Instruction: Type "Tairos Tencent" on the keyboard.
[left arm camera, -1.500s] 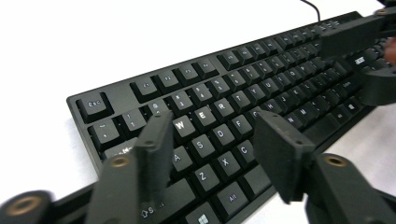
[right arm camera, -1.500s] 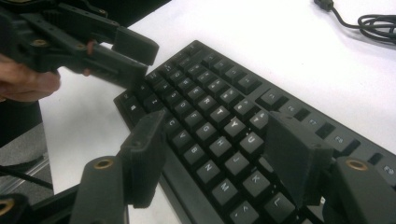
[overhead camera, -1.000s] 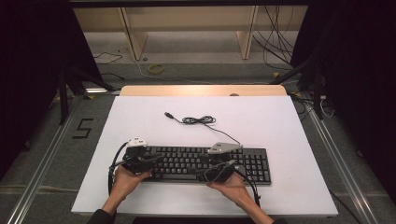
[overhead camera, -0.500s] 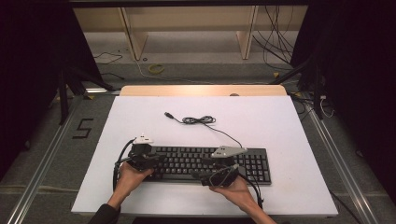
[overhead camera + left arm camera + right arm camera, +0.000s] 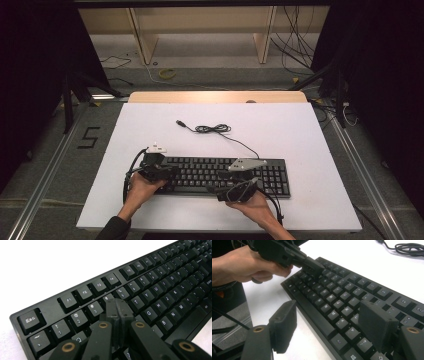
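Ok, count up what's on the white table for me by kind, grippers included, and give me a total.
Keyboard: 1
Cable coiled behind it, with its plug: 1
Grippers: 2, the left gripper shut over the number row, the right gripper open at the keyboard's near edge
Total: 4

One black keyboard (image 5: 220, 175) lay on the one white tabletop (image 5: 280, 130), with one coiled cable (image 5: 212, 129) running off it. Two tongs were there, the left tongs (image 5: 170, 171) and the right tongs (image 5: 250, 184), each in one of the person's two hands. Two wooden legs (image 5: 142, 37) stood beyond the tabletop.
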A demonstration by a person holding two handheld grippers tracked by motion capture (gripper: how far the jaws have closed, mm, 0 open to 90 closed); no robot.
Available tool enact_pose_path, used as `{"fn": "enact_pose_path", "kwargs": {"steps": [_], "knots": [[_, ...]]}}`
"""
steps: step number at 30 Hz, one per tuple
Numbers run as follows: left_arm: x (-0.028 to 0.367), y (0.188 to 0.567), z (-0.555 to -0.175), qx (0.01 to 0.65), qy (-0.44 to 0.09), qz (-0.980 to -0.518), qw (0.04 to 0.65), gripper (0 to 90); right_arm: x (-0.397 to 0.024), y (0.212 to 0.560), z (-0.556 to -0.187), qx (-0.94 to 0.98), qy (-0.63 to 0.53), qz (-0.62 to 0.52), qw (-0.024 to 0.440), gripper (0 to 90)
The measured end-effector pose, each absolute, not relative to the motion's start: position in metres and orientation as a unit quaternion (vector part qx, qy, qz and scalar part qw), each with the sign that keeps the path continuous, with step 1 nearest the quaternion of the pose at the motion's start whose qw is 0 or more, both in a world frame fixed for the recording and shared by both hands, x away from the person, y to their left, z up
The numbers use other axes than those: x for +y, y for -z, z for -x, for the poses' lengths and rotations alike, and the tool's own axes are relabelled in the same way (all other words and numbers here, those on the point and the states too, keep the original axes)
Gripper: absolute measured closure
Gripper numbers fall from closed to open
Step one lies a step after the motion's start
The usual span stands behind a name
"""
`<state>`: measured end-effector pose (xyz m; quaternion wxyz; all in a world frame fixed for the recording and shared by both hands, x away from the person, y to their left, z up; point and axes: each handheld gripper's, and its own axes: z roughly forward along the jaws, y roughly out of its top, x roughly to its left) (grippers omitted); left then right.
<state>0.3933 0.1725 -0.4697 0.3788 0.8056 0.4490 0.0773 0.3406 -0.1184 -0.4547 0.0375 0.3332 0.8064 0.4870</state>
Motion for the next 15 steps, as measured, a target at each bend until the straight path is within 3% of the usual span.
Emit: {"fn": "enact_pose_path", "kwargs": {"steps": [15], "knots": [[0.1699,0.4747,-0.3928,0.451,-0.074,-0.809,0.37,89.2,-0.1182,0.4544,-0.3398,0.807,-0.486,-0.333,0.041,32.2]]}}
